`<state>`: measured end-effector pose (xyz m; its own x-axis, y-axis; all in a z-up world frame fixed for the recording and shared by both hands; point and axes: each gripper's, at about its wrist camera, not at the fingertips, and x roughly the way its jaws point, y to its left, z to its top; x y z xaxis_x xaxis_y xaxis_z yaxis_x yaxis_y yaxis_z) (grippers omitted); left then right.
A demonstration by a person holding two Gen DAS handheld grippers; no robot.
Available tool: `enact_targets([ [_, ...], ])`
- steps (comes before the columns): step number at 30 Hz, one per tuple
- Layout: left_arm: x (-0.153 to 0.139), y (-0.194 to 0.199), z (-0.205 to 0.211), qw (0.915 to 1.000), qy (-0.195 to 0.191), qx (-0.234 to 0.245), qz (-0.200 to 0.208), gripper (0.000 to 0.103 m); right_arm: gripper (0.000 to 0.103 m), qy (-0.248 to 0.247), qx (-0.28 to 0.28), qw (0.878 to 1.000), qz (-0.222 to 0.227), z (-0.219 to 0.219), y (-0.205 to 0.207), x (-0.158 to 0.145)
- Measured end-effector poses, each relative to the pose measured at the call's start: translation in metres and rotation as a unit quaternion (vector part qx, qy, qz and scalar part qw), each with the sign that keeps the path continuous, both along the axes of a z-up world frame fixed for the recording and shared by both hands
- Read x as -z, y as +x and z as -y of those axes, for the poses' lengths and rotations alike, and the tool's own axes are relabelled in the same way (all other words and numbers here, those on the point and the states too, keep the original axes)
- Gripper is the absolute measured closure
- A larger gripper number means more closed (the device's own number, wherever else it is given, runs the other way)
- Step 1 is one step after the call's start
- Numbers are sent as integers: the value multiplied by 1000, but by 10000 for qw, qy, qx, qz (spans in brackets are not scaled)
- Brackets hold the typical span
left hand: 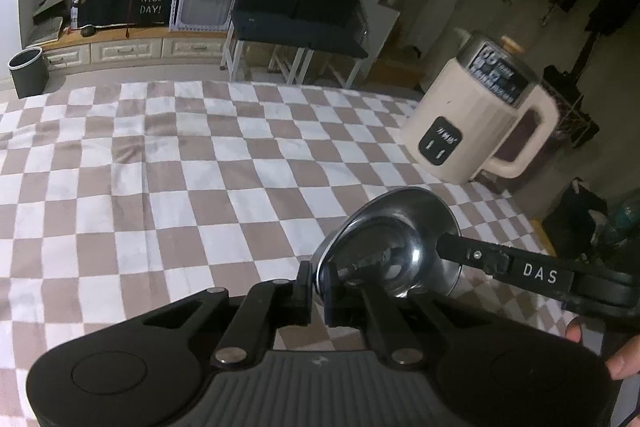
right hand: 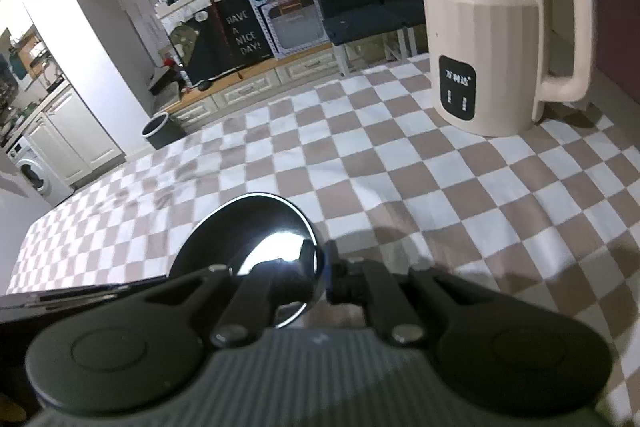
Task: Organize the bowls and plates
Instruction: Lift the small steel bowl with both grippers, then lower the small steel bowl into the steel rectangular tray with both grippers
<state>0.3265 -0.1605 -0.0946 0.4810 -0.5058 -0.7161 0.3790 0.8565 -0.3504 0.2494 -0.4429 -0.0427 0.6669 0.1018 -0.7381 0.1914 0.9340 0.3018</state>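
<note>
A shiny steel bowl [left hand: 394,227] hangs tilted above the brown-and-white chequered tablecloth [left hand: 160,167]. My left gripper [left hand: 318,281] is shut on the bowl's near rim. From the right, my right gripper [left hand: 450,247], its finger marked DAS, is shut on the opposite rim. In the right wrist view the same bowl [right hand: 248,231] shows as a dark reflective dish, with my right gripper [right hand: 322,271] pinching its right edge. The left gripper's finger [right hand: 100,293] reaches in from the left edge. A person's fingers [left hand: 624,359] show at the lower right.
A cream electric kettle [left hand: 472,115] [right hand: 480,47] stands on the cloth at the far right. Beyond the table's far edge are a dark bin [left hand: 28,71] [right hand: 160,131], white drawers and a dark folding bench [left hand: 300,23].
</note>
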Motion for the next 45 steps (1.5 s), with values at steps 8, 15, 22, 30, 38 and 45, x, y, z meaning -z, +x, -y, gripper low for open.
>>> enact_targets([
  [8, -33, -41, -17, 9992, -305, 60, 250, 98, 97, 195, 68, 9994, 281, -2, -42, -29],
  [15, -46, -79, -30, 9982, -417, 231, 360, 97, 97, 516, 141, 9979, 371, 2, -80, -35],
  [22, -49, -107, -33, 9978, -378, 392, 379, 97, 96, 595, 196, 9974, 342, 0, -106, -39],
  [30, -33, -134, -29, 9972, 39, 682, 311, 97, 95, 370, 141, 9989, 233, -5, -117, -34],
  [38, -14, -146, -26, 9946, 380, 956, 152, 95, 95, 50, 8, 9999, -125, -11, -106, -22],
  [45, -6, -152, -20, 9915, 570, 1169, 87, 94, 95, -171, -61, 9991, -376, -16, -98, -9],
])
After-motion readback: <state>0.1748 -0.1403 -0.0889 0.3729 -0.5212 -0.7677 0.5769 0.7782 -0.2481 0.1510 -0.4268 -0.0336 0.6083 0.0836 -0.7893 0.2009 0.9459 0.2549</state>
